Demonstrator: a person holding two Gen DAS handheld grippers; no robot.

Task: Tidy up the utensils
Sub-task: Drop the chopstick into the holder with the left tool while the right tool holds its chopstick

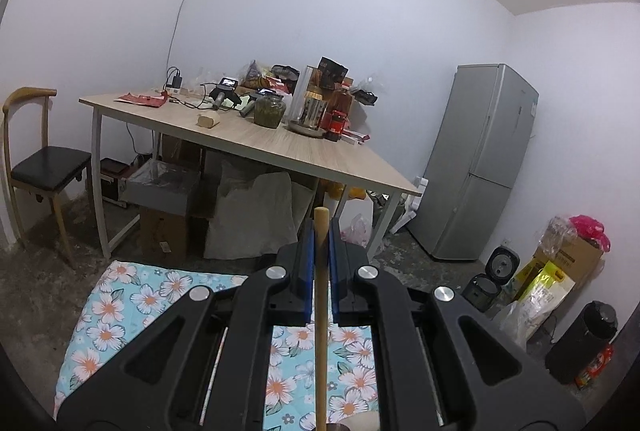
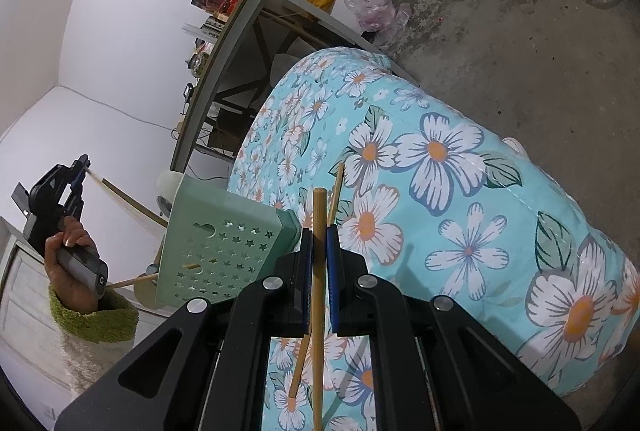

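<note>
In the left wrist view my left gripper (image 1: 321,231) is shut on a wooden chopstick (image 1: 321,311) that runs up between the blue pads and pokes out past them. It hangs above a floral cloth (image 1: 132,303). My right gripper (image 2: 319,231) is shut on another wooden chopstick (image 2: 318,311) over the same floral cloth (image 2: 460,191). A loose chopstick (image 2: 298,371) lies on the cloth under its jaws, and a second one (image 2: 337,191) lies just beyond. A green perforated utensil holder (image 2: 224,251) stands tilted to its left. The left gripper (image 2: 83,166) shows far left, held by a hand (image 2: 68,271).
A wooden table (image 1: 280,147) crowded with jars, bottles and cables stands ahead, boxes and bags beneath it. A chair (image 1: 44,167) is at the left, a grey fridge (image 1: 480,167) at the right, with pots and bags on the concrete floor (image 2: 520,31). A wooden-handled utensil (image 2: 128,282) pokes out beside the holder.
</note>
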